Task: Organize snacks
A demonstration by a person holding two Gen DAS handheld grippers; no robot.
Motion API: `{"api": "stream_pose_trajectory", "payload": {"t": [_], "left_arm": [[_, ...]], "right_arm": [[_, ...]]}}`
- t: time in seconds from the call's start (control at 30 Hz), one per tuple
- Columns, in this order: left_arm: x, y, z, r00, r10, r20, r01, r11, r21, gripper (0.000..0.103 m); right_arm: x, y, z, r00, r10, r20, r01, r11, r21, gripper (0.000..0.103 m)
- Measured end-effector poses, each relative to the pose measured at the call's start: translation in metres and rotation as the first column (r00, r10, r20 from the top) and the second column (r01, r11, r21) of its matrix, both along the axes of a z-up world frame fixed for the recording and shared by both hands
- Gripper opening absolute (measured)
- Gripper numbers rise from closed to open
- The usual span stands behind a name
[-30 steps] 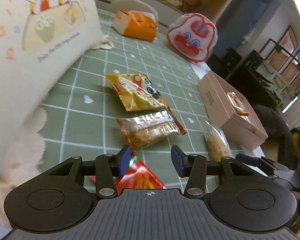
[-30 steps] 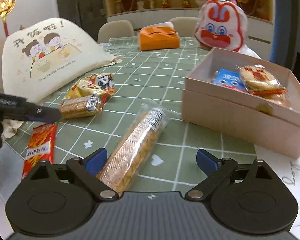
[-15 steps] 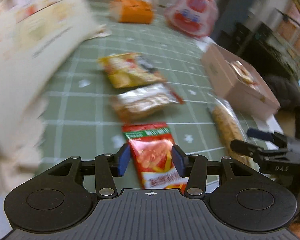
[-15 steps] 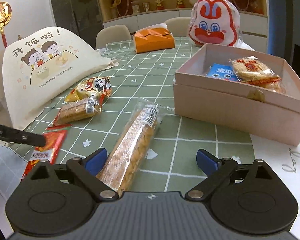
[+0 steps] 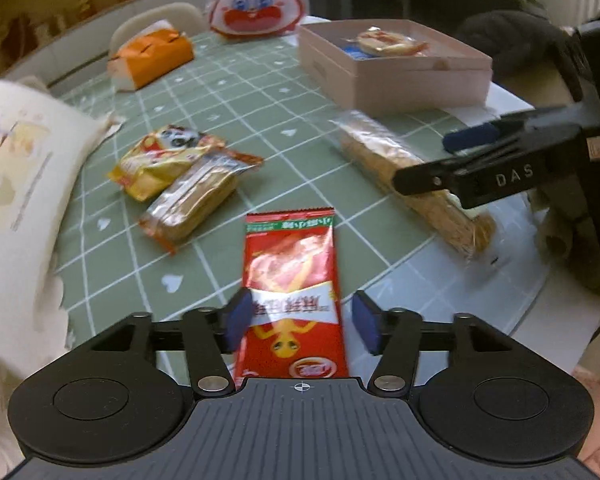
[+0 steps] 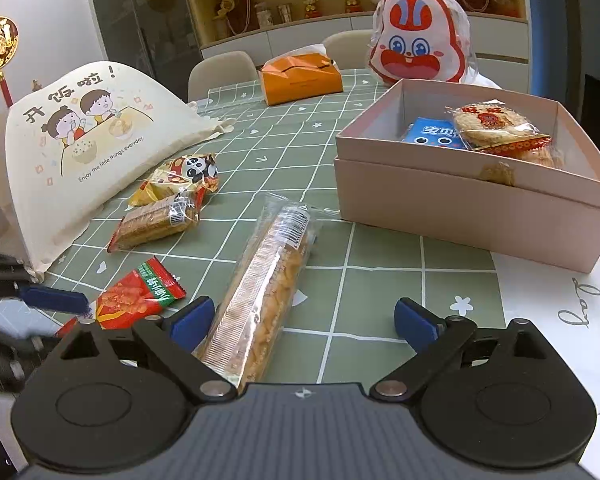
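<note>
The left gripper (image 5: 300,322) is low over the near edge of the worktop (image 5: 260,92), and its 2 fingers are apart with the red snack packet (image 5: 294,280) lying flat between them. The left finger looks like it is touching or just beside the packet's edge, but the right finger has a small gap, so nothing is squeezed yet. The packet's long side points straight away from this gripper, toward the middle of the worktop, so the fingers sit on its 2 long sides. That looks like a good way to pinch it across its short width. The right gripper (image 6: 304,320) is wide open too and holds nothing. The long cracker pack (image 6: 264,284) lies between its fingers, closer to the left finger, with its long side pointing forward and a bit to the right. The pink box (image 6: 476,204) sits ahead and to the right, well apart from the red packet, and already has a blue pack (image 6: 434,136) and a rice cracker pack (image 6: 500,128) inside. The panda snack bag (image 5: 164,156) and the biscuit pack (image 5: 196,200) lie touching each other farther out on the worktop. The left gripper is much nearer the red packet, so it seems the one to take it.
</note>
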State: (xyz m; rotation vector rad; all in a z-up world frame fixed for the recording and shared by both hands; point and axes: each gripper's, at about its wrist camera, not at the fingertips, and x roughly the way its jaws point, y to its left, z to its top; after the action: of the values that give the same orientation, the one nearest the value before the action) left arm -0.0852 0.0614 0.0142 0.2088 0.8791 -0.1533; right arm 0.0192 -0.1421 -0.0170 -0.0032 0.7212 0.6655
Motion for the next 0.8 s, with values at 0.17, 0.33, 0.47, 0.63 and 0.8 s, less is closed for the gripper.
{"api": "stream_pose_trajectory", "payload": {"t": [0.17, 0.33, 0.47, 0.63, 0.8], "left_arm": [[0.002, 0.001, 0.000, 1.000, -0.014, -0.001, 0.014, 1.000, -0.015, 0.071], [0.009, 0.018, -0.003, 0.999, 0.038, -0.001, -0.038, 0.999, -0.023, 0.070], [0.013, 0.031, -0.004, 0.999, 0.039, 0.006, -0.038, 0.994, -0.104, 0.062], [0.020, 0.043, -0.002, 0.996, 0.080, 0.028, -0.075, 0.984, -0.159, 0.054], [0.028, 0.053, 0.012, 0.992, 0.085, 0.089, -0.063, 0.972, -0.226, 0.052]], "right_arm": [[0.000, -0.001, 0.000, 1.000, 0.000, 0.001, 0.000, 1.000, -0.001, 0.097], [-0.001, 0.000, 0.000, 1.000, 0.004, 0.003, -0.004, 1.000, -0.010, 0.098], [-0.002, 0.003, -0.001, 1.000, 0.016, 0.004, -0.016, 1.000, -0.023, 0.101], [-0.004, 0.009, -0.001, 1.000, 0.027, 0.012, -0.026, 0.998, -0.058, 0.103], [-0.003, 0.010, 0.000, 1.000, 0.031, -0.002, -0.031, 0.996, -0.078, 0.103]]}}
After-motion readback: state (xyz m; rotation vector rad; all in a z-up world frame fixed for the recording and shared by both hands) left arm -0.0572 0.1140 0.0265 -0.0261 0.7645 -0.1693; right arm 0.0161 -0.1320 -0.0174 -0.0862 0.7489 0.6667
